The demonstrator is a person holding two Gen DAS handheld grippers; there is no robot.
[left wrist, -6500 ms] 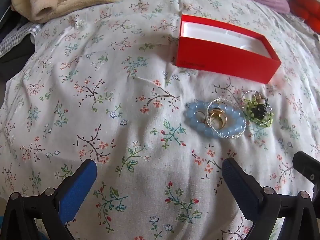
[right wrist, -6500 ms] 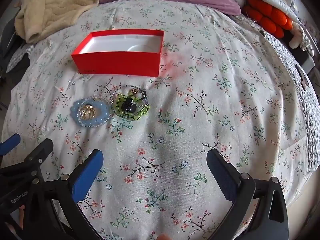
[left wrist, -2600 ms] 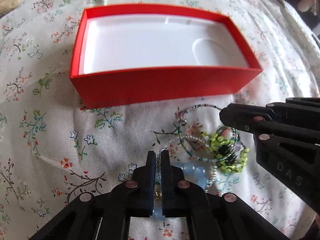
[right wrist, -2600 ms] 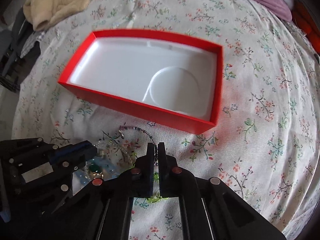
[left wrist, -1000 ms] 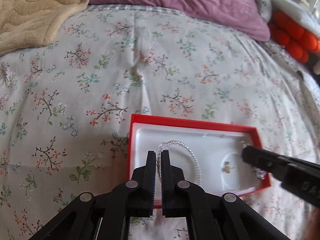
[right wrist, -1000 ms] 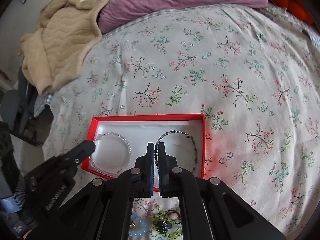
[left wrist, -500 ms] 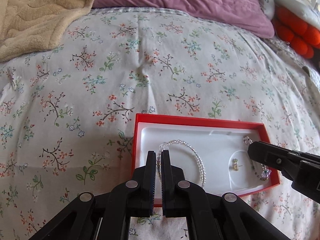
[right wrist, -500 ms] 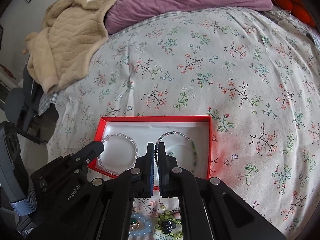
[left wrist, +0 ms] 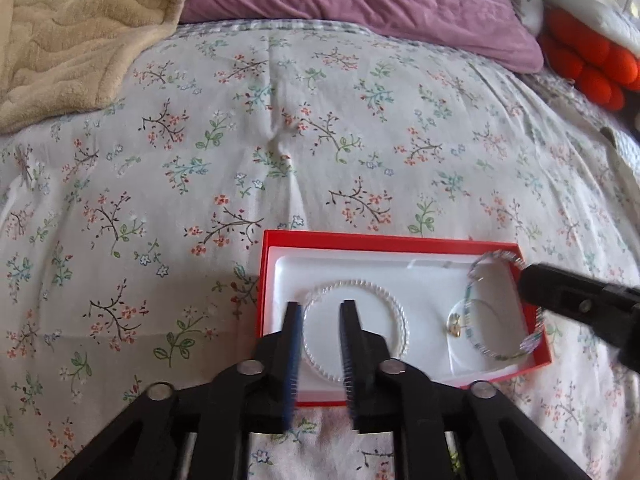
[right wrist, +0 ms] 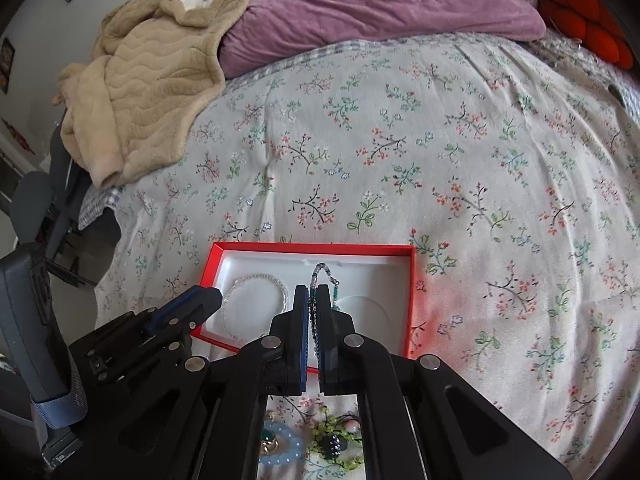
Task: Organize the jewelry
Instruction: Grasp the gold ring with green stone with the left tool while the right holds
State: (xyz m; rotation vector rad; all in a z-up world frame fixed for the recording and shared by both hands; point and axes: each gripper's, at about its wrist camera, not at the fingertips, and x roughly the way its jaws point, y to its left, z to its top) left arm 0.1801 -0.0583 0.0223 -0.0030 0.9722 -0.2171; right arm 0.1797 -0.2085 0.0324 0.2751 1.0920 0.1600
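A red box (left wrist: pixel 400 242) with a white liner lies on the floral bedspread. In its left half rests a clear bead bracelet (left wrist: pixel 402 320) (right wrist: pixel 280 286). My left gripper (left wrist: pixel 321 305) (right wrist: pixel 200 300) hovers over that bracelet with its jaws opening; the pads do not press on the beads. My right gripper (right wrist: pixel 314 292) (left wrist: pixel 528 280) is shut on a teal and dark bead bracelet (right wrist: pixel 318 270) (left wrist: pixel 468 308), which hangs as a loop over the box's right half. A small gold piece (left wrist: pixel 454 326) lies in the round recess.
A blue bead bracelet (right wrist: pixel 280 454) and a green bead piece (right wrist: pixel 336 446) lie on the bedspread in front of the box. A beige blanket (right wrist: pixel 140 92) and purple pillow (right wrist: pixel 380 4) fill the far side. The bed's left edge (right wrist: pixel 108 216) drops off by a chair.
The left jaws have parted and the clear bracelet now lies free in the box. The right gripper has risen slightly, its bracelet still held.
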